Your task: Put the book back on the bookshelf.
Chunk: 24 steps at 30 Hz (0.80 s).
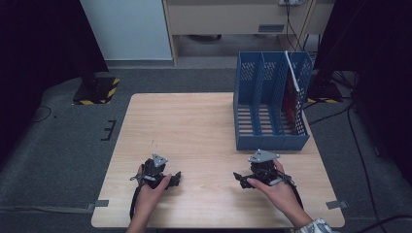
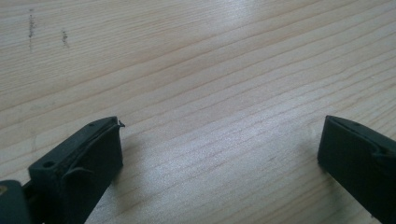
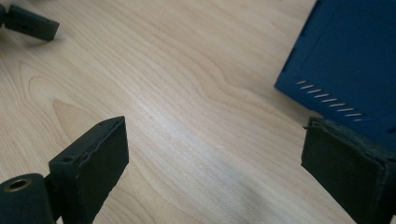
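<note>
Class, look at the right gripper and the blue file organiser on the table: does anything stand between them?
Nothing visible does. The right gripper rests near the table's front edge, jaws open, and the blue file organiser stands just beyond it; bare wooden table lies between them. The left gripper sits off to the side.

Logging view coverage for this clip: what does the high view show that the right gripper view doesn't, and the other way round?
High view: both hands, the left gripper and right gripper low over the near table edge, and the whole blue file rack with three slots, something red and white standing in its rightmost one.

Right gripper view: its own two black jaws wide apart, nothing between them, and the slits in the rack's wall up close.

Both: the wooden table, the blue rack, and part of the left gripper.
</note>
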Each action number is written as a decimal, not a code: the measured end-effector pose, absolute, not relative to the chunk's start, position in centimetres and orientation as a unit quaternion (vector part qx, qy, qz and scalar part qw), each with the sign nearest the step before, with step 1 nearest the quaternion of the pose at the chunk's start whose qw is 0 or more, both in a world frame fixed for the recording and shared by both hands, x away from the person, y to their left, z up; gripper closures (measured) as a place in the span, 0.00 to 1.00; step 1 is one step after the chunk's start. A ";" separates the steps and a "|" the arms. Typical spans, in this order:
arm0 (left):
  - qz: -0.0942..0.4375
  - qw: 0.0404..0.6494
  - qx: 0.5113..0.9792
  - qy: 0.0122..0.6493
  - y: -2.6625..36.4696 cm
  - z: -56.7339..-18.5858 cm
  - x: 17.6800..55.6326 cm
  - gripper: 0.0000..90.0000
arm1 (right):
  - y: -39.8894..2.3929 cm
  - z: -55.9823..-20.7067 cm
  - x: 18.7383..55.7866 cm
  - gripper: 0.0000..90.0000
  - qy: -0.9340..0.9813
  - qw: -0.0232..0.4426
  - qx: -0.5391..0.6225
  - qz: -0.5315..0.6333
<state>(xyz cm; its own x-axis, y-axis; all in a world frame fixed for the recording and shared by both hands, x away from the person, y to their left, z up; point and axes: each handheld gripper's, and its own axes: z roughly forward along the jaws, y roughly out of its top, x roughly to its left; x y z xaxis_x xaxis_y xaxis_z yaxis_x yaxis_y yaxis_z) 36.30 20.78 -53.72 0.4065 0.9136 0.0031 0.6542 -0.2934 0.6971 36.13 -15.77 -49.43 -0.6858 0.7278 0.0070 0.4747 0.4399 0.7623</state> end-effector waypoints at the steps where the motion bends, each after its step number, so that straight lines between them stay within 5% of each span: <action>1: 0.206 0.315 0.777 0.504 20.8 -53.7 36.3 0.00 | -15.6 -49.7 36.1 0.09 0.835 0.159 0.360 0.386; 24: 0.205 0.315 0.779 0.502 20.7 -53.7 36.3 0.00 | -11.7 -53.4 38.1 0.09 0.847 0.146 0.370 0.353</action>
